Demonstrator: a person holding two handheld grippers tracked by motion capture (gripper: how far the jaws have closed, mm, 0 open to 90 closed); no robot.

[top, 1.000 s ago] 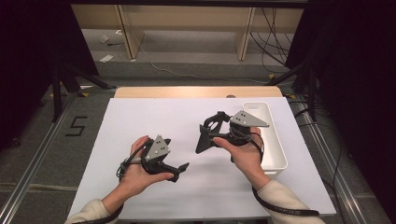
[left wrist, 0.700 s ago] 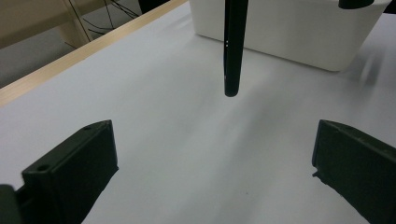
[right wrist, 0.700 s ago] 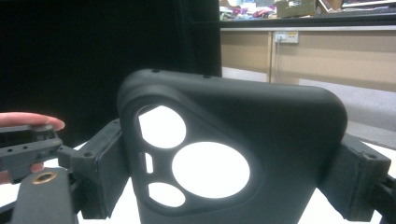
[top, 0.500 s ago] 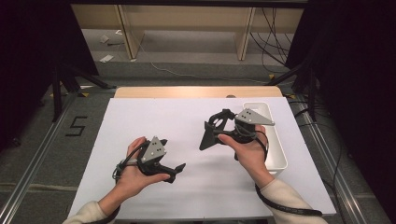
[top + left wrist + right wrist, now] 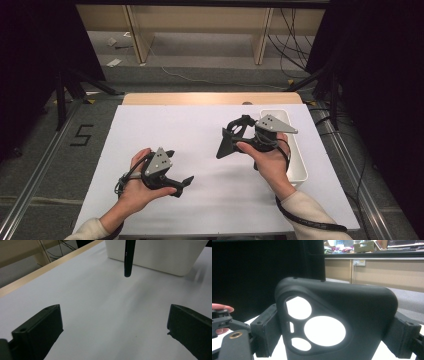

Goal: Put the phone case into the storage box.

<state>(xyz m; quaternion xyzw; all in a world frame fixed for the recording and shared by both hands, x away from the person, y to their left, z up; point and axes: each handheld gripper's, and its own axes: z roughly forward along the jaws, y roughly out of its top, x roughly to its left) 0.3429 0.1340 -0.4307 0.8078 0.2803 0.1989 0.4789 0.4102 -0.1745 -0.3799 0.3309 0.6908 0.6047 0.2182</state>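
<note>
While my left tool [image 5: 185,181] hovers low over the bare tabletop [image 5: 200,130] with jaws spread and nothing between them, it looks parked, waiting. Further right, my right tool [image 5: 226,142] is clenched on a black case [image 5: 337,325] with cut-outs, lifted clear, beside the white bin [image 5: 300,165], probably its destination.

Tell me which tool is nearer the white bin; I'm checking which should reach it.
Right. The right tool, shut on a black phone case, hovers just left of the white bin. The left tool, open, sits far to the bin's left, toward the table's near edge.
</note>
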